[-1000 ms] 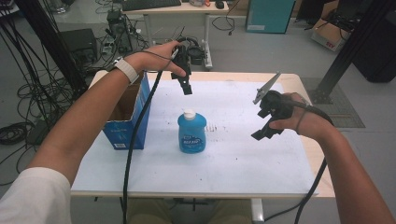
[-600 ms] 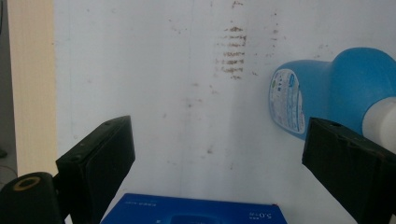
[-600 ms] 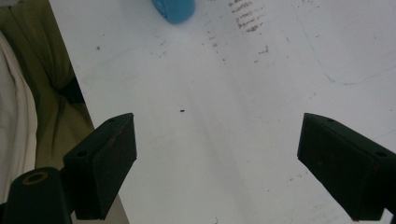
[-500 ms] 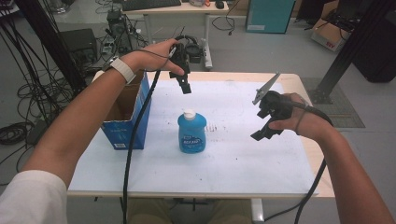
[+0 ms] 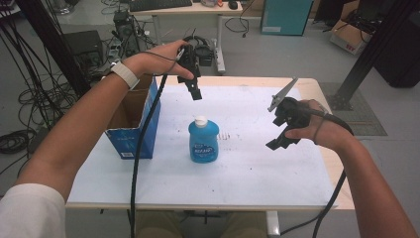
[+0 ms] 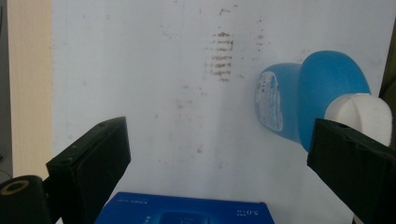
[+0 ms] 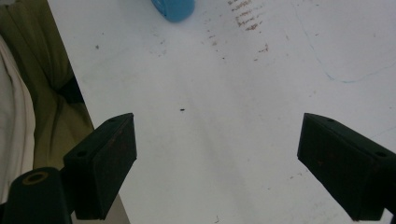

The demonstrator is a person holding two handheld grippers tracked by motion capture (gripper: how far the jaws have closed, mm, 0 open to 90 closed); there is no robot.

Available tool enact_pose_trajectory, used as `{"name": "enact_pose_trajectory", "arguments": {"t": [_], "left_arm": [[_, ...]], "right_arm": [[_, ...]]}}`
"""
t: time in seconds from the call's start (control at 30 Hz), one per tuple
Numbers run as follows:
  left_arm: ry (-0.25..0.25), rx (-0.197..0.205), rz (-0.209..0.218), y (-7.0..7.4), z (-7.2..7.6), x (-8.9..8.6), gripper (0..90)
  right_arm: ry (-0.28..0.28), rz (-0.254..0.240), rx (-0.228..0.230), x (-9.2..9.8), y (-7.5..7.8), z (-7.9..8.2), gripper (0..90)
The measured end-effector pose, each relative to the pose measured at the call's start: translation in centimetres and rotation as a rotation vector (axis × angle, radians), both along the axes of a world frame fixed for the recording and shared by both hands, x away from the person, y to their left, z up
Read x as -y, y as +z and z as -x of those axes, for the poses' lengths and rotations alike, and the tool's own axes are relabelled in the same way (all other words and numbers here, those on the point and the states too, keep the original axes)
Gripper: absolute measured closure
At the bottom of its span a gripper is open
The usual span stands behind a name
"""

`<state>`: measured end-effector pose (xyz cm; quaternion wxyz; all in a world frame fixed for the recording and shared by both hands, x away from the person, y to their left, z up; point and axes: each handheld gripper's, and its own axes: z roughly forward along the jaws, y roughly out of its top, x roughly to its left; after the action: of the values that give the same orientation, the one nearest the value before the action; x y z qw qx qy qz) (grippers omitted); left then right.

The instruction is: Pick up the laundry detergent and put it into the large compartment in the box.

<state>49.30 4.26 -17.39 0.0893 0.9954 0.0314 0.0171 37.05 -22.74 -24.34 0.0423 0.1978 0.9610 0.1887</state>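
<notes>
High view, your left gripper (image 5: 195,93) hanging above the table (image 5: 247,173), blue bottle (image 5: 203,140) standing beside the blue box (image 5: 141,134), left gripper view, jaws just opening wide with nothing between them, right gripper view, your right gripper (image 7: 217,163) spread wide and holding nothing.

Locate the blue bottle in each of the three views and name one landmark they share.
High view: blue bottle upright at the table's middle, right of the cardboard box.
Left gripper view: at right, white cap by the right jaw.
Right gripper view: its blue edge at top.
Shared landmark: brown smudges beside it.
</notes>
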Motion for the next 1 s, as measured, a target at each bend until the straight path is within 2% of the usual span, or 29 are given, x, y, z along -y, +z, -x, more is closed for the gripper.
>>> {"name": "enact_pose_trajectory", "arguments": {"t": [0.3, 0.43, 0.47, 0.63, 0.83, 1.0], "left_arm": [[-0.008, -0.012, -0.010, 0.4, 0.7, 0.2, 9.4], [0.006, -0.034, 0.011, 0.7, 1.0, 0.0, 8.4], [0.011, -0.052, 0.032, 0.9, 1.2, 0.0, 8.1], [0.008, -0.039, 0.046, 1.1, 1.7, 0.0, 5.0], [0.000, -0.064, 0.044, 0.5, 2.7, 0.2, 5.1], [0.001, -0.069, 0.071, 0.6, 3.1, 0.1, 5.2]], "right_arm": [[-0.002, -0.003, -0.003, 0.0, -0.1, 0.0, 12.1], [-0.001, 0.001, -0.007, 0.2, -0.4, 0.0, 12.1], [-0.006, 0.002, -0.007, 0.2, -0.4, 0.0, 12.1], [-0.009, 0.000, -0.006, 0.2, -0.3, 0.0, 12.1], [-0.019, 0.005, -0.011, 0.3, -0.4, 0.1, 12.1], [-0.022, 0.010, -0.012, 0.2, -0.5, 0.2, 12.1]]}}
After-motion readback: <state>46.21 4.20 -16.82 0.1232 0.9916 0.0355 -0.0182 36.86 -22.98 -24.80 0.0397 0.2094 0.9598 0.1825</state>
